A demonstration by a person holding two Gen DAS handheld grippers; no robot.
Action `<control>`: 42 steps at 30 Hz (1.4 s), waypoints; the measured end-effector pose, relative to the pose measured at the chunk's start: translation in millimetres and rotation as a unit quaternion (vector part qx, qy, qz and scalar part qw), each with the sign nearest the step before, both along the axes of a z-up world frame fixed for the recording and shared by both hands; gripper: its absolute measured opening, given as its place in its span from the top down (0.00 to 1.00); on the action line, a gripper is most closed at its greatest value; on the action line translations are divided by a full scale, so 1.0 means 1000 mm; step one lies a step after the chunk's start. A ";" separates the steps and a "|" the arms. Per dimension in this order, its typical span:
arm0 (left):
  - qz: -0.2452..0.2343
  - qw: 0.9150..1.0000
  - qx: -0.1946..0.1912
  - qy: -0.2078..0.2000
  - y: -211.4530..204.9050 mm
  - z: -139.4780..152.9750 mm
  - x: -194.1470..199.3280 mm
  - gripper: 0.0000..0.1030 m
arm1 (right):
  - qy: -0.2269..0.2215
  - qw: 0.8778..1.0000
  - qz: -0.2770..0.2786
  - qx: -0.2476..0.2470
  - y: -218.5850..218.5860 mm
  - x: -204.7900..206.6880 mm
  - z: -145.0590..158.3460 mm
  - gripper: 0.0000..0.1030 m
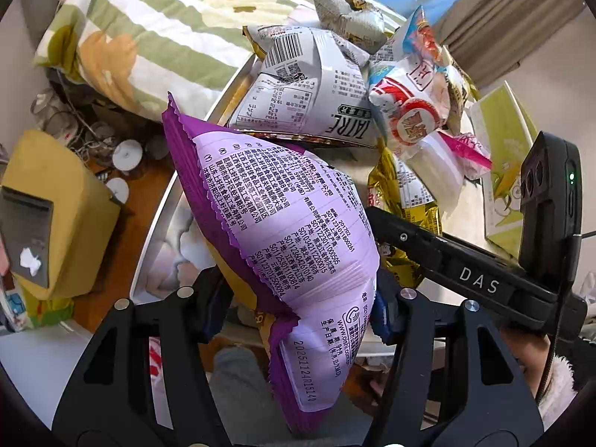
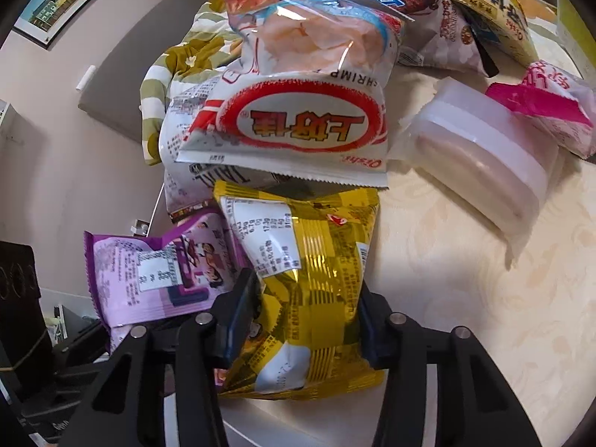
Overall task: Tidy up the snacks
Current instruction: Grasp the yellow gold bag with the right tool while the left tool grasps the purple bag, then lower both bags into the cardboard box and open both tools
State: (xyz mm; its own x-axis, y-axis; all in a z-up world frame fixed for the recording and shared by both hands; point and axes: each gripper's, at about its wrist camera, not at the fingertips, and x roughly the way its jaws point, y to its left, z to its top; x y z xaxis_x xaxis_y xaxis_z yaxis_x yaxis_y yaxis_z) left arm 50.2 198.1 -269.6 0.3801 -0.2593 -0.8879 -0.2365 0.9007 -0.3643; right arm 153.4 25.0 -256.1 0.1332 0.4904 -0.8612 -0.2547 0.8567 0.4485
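Two grippers gripping | left gripper (image 1: 298, 316) pinching purple snack bag (image 1: 283, 231), holding it above the table edge | right gripper (image 2: 309, 320) clamping yellow snack bag (image 2: 309, 290) lying on cream table (image 2: 465, 279) | shrimp-chip bag (image 2: 298, 119) sitting just behind it in the pile

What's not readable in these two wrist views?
- Left wrist: front of the purple foil snack bag faces away; the left gripper covers its lower edge.
- Right wrist: bottom of the yellow foil snack bag sits behind the right gripper.
- Right wrist: grey printed bag mostly under the red-and-white shrimp chip bag.
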 end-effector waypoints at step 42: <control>-0.180 0.966 0.019 -0.183 -0.288 0.182 0.071 0.44 | -0.181 0.967 -0.180 -0.028 -0.287 -0.040 0.181 0.67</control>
State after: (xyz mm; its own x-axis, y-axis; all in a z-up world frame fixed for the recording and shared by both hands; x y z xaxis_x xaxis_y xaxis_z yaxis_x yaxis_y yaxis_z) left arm 121.3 -89.9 -87.9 0.5618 -0.4032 -0.7224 0.2334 0.9150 -0.3292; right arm 113.7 -262.1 -75.3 0.5835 0.3111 -0.7502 -0.0680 0.9392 0.3366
